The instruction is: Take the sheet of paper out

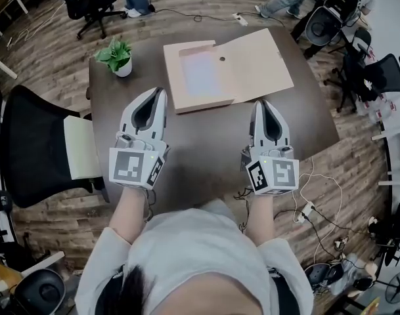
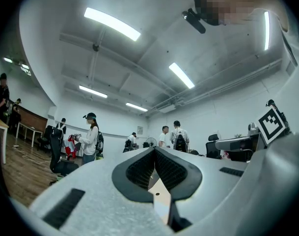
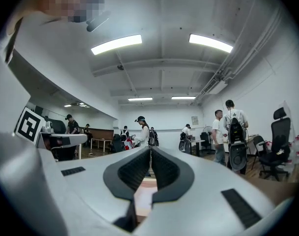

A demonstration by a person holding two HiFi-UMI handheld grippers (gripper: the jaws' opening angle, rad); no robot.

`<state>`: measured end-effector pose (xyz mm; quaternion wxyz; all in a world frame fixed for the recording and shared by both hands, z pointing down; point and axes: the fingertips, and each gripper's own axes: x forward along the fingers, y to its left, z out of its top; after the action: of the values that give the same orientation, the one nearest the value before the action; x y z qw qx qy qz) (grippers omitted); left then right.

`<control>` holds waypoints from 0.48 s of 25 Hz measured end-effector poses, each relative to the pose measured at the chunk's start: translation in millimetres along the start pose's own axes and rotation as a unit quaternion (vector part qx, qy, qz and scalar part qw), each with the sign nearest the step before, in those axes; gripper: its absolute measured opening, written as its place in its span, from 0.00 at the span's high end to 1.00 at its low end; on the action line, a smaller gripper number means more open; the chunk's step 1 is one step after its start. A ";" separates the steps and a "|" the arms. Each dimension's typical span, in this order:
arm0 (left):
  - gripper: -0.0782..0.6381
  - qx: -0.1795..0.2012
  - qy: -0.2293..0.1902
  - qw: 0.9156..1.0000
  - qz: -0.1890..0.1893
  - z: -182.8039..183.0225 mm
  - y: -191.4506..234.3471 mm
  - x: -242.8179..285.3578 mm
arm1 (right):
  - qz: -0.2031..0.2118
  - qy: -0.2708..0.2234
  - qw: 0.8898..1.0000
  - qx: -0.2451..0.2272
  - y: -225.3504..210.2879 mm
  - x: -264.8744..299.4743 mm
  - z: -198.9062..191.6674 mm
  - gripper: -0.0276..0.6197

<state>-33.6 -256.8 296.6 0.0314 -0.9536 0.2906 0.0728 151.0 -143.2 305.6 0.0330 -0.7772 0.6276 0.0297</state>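
Note:
An open tan cardboard folder (image 1: 255,58) lies flat at the far side of the dark table (image 1: 206,149). A pale sheet of paper (image 1: 201,75) rests in its left half. My left gripper (image 1: 159,92) hovers just short of the folder's near left corner, its jaws shut and empty. My right gripper (image 1: 261,102) is near the folder's front edge, also shut with nothing held. In the left gripper view the jaw tips of the left gripper (image 2: 154,149) meet; in the right gripper view those of the right gripper (image 3: 150,148) meet too. Both views look level across the room.
A small potted plant (image 1: 117,56) stands at the table's far left corner. A black chair (image 1: 35,146) sits left of the table, and more office chairs (image 1: 377,77) on the right. Cables (image 1: 311,209) trail on the floor. Several people stand in the room beyond.

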 end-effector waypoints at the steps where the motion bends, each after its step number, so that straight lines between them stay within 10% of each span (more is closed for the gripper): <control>1: 0.88 -0.002 0.001 1.000 -0.001 -2.2 0.5 2.1 | 0.000 0.001 1.000 0.002 -1.3 2.5 -0.5 0.93; 12: 0.88 -0.010 0.021 1.000 0.016 -19.6 0.8 23.2 | 0.051 0.099 0.991 0.066 -29.9 60.3 -38.4 0.93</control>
<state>-12.6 -272.1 312.4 0.0150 -0.9504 0.3053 0.0565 193.1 -199.1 339.0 0.0205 -0.7391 0.6675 -0.0878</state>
